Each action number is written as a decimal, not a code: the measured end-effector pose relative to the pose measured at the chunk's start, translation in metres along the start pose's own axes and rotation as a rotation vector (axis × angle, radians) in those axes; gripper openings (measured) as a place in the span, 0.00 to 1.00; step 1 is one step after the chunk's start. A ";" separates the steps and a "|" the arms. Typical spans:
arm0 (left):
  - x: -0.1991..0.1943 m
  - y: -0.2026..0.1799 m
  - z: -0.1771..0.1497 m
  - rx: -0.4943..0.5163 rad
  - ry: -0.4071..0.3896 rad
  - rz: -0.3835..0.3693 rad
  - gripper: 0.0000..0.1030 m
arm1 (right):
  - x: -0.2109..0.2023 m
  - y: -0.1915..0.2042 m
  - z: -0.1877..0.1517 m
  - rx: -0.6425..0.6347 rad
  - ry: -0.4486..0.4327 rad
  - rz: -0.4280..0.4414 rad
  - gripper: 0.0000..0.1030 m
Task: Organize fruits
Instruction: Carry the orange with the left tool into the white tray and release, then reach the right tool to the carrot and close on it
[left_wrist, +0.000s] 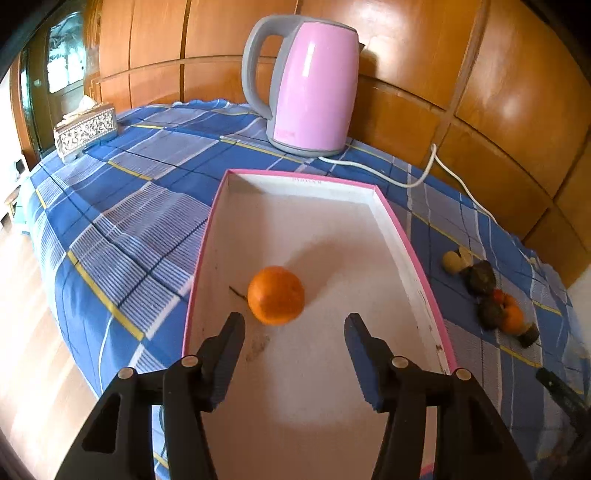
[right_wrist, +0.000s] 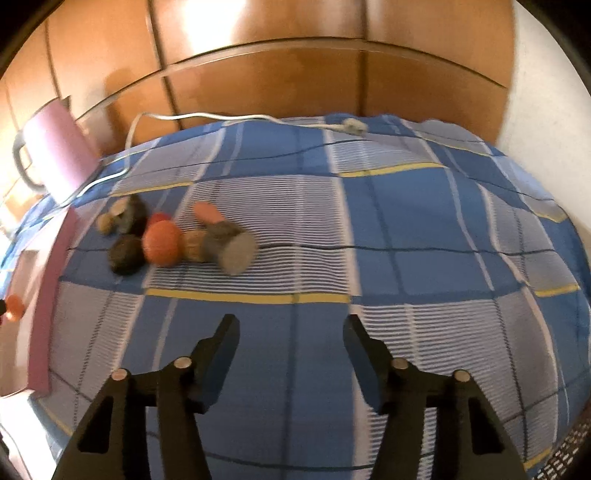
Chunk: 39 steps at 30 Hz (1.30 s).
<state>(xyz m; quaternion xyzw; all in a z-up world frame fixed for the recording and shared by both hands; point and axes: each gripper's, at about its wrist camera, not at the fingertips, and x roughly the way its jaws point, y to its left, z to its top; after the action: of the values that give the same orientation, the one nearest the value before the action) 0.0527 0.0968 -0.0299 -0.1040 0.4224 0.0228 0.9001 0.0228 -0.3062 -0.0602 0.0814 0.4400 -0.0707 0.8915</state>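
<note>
An orange (left_wrist: 276, 294) lies inside a white box with a pink rim (left_wrist: 413, 258) on the blue checked tablecloth. My left gripper (left_wrist: 294, 328) is open and empty just behind the orange, above the box floor. A pile of fruits (left_wrist: 491, 295) lies on the cloth right of the box. In the blurred right wrist view the pile (right_wrist: 162, 236) holds an orange fruit (right_wrist: 161, 242), dark round fruits (right_wrist: 125, 254) and a pale cut piece (right_wrist: 236, 253). My right gripper (right_wrist: 290, 330) is open and empty, well short and to the right of the pile.
A pink electric kettle (left_wrist: 310, 85) stands behind the box, its white cord (left_wrist: 424, 173) trailing right along the wooden wall. A patterned tissue box (left_wrist: 85, 131) sits at the far left. The box's pink side (right_wrist: 48, 295) shows at the left of the right wrist view.
</note>
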 end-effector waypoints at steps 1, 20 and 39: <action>-0.002 -0.002 -0.002 0.007 -0.001 -0.002 0.55 | 0.000 0.004 0.001 -0.009 0.002 0.013 0.51; -0.015 -0.027 -0.025 0.099 -0.019 -0.039 0.74 | 0.004 0.055 0.051 -0.138 -0.045 0.093 0.42; -0.001 -0.016 -0.028 0.030 0.035 -0.081 0.79 | 0.085 0.074 0.107 -0.223 0.163 0.078 0.35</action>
<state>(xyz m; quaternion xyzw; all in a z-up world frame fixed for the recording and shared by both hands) 0.0328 0.0755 -0.0437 -0.1078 0.4339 -0.0218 0.8942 0.1713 -0.2606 -0.0576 0.0043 0.5125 0.0202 0.8584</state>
